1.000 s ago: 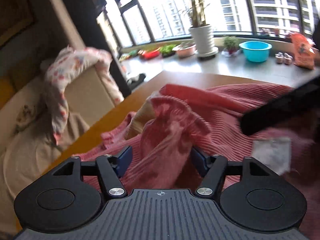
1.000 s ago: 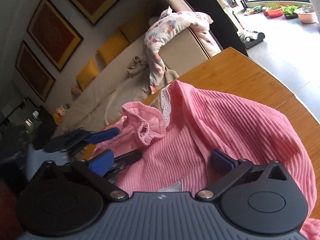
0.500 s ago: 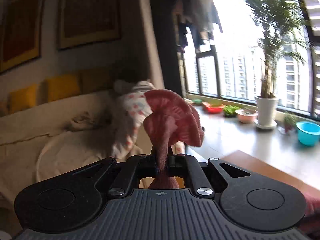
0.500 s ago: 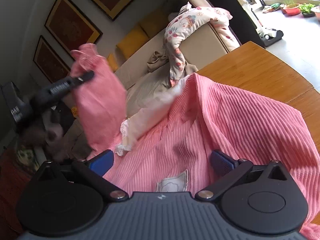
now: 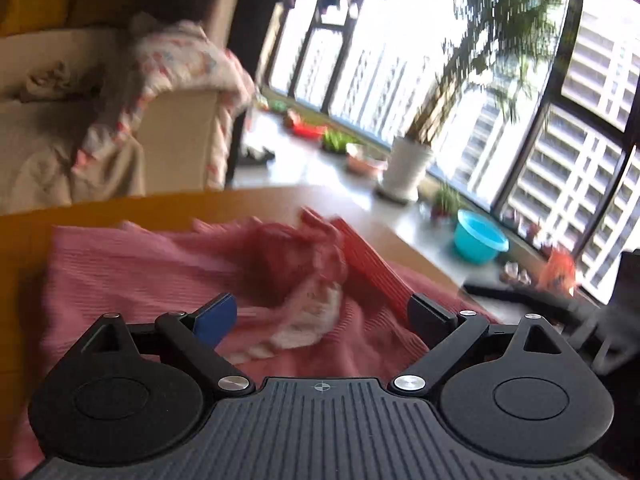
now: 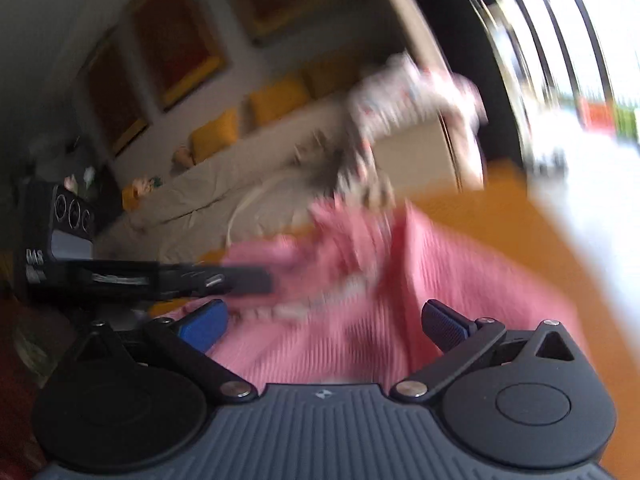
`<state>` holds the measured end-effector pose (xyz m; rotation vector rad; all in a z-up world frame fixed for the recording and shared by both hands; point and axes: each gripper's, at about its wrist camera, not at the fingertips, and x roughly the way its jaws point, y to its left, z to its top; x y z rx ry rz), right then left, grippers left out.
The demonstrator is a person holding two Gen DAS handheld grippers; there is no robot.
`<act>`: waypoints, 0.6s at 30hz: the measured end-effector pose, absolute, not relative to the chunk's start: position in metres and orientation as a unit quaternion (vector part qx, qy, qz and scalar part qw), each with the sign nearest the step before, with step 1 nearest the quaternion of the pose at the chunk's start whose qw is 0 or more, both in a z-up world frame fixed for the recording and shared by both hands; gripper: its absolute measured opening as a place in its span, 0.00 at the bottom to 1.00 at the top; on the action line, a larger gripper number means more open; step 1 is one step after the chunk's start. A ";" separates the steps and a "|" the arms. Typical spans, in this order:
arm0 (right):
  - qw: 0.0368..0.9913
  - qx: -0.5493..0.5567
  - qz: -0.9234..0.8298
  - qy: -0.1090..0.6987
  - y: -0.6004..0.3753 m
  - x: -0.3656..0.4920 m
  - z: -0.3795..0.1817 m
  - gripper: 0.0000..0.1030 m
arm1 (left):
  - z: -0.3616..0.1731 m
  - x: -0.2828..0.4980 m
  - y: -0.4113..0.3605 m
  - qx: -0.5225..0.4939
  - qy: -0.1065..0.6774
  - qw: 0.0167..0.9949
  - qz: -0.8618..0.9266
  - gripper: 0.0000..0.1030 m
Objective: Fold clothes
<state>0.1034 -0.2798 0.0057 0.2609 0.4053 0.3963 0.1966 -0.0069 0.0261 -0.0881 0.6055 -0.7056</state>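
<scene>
Our left gripper (image 5: 322, 316) is opening, its 2 blue-padded fingers (image 5: 214, 318) standing wide apart above the pink ribbed knit garment (image 5: 132, 272), pinching nothing. Our right gripper (image 6: 324, 322) is spread wide too, hovering over the same garment (image 6: 452, 264) with no cloth between its pads. We see the garment lying rumpled on the orange-brown wooden table (image 5: 132, 208), a bunched sleeve with white lace trim (image 5: 308, 316) heaped near its middle. Beyond the table we see a beige sofa (image 5: 180, 136) draped with a floral cloth (image 5: 176, 56).
</scene>
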 end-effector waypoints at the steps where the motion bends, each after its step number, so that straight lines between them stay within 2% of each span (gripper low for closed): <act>1: 0.959 0.098 0.198 0.175 -0.273 0.100 0.019 1.00 | 0.024 0.198 0.005 -0.047 0.288 0.896 -0.334 0.93; 2: 0.960 0.094 0.207 0.166 -0.268 0.104 0.030 1.00 | 0.022 0.199 0.016 -0.052 0.286 0.899 -0.328 0.93; 5: 0.925 0.182 0.274 0.190 -0.256 0.146 0.050 1.00 | 0.009 0.211 0.041 -0.082 0.296 0.901 -0.306 0.93; 8: 0.881 0.278 0.301 0.235 -0.239 0.207 0.036 1.00 | -0.011 0.221 0.054 -0.100 0.317 0.903 -0.273 0.93; 11: 0.882 0.290 0.232 0.292 -0.234 0.251 0.002 1.00 | -0.021 0.220 0.074 -0.129 0.324 0.903 -0.251 0.93; 12: 0.883 0.288 0.201 0.313 -0.236 0.261 -0.011 0.99 | -0.021 0.218 0.078 -0.134 0.321 0.904 -0.250 0.93; 13: 0.877 0.295 0.177 0.337 -0.242 0.266 -0.025 0.89 | -0.022 0.216 0.083 -0.138 0.318 0.904 -0.249 0.93; 15: 0.867 0.319 0.189 0.333 -0.254 0.263 -0.027 0.85 | -0.020 0.214 0.083 -0.130 0.313 0.908 -0.248 0.93; 17: 0.871 0.317 0.188 0.325 -0.271 0.247 -0.001 0.83 | -0.019 0.214 0.078 -0.115 0.312 0.911 -0.245 0.93; 18: 0.898 0.270 0.179 0.297 -0.280 0.230 0.021 0.83 | -0.018 0.214 0.075 -0.108 0.312 0.912 -0.244 0.94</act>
